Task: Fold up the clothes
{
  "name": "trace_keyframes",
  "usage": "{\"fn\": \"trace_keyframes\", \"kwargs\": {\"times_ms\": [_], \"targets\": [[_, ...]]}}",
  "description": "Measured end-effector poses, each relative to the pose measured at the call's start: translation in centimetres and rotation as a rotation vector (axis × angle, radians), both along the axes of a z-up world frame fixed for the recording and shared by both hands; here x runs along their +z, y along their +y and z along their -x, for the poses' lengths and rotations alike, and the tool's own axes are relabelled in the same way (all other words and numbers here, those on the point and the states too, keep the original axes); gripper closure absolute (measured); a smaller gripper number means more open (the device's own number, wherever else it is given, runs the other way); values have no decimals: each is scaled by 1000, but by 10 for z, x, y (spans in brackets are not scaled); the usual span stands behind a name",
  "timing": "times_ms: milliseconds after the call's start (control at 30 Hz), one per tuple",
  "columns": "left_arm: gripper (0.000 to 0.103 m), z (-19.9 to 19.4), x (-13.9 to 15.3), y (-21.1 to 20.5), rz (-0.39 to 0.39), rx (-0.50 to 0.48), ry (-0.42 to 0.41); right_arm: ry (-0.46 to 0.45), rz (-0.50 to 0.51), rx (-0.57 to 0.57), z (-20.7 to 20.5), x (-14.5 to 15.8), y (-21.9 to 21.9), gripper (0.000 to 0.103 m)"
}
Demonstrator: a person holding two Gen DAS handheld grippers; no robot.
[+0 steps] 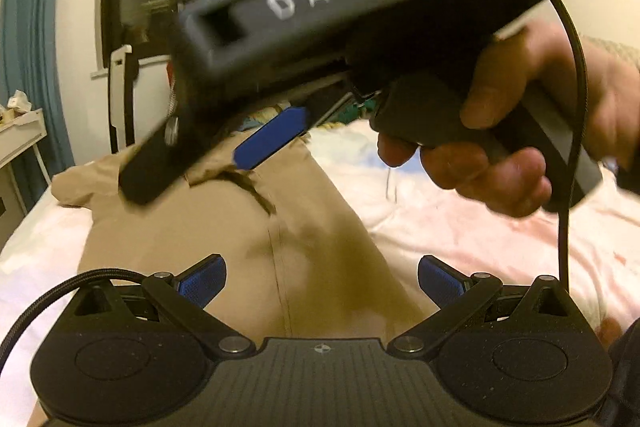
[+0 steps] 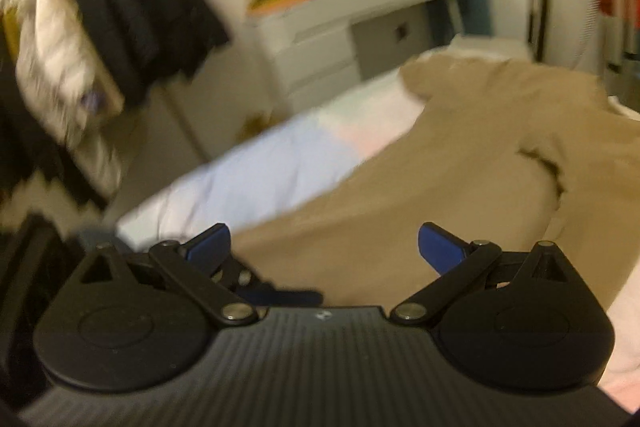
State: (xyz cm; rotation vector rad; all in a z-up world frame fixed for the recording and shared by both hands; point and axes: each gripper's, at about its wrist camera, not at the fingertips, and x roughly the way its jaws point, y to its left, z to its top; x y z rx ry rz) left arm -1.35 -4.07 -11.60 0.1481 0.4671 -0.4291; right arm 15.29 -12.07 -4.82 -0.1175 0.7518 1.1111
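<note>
a tan garment lies spread on a bed covered with a pale pink and white sheet, a seam running down its middle and a rumpled fold near its far end. the left tool hovers over the near part of the cloth with its blue pads wide apart and nothing between them. the right tool is likewise spread wide and empty above the garment; from the left wrist view it shows as a black body marked "das", held in the person's right hand, its blue-tipped fingers close over the rumpled fold. a white dresser stands beyond the bed, blurred
</note>
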Motion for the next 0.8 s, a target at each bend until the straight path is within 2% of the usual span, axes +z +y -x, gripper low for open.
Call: {"fn": "trace_keyframes", "kwargs": {"times_ms": [367, 467, 700, 800], "targets": [[0, -1, -13, -12, -50, -103, 45, 68, 202, 244, 4, 3, 51, 1], [0, 5, -13, -15, -64, -131, 28, 73, 303, 308, 7, 4, 73, 1], [0, 20, -13, -24, -95, -190, -14, 109, 551, 333, 8, -6, 104, 1], [0, 27, -10, -24, -101, -203, -54, 79, 583, 258, 0, -6, 102, 1]]}}
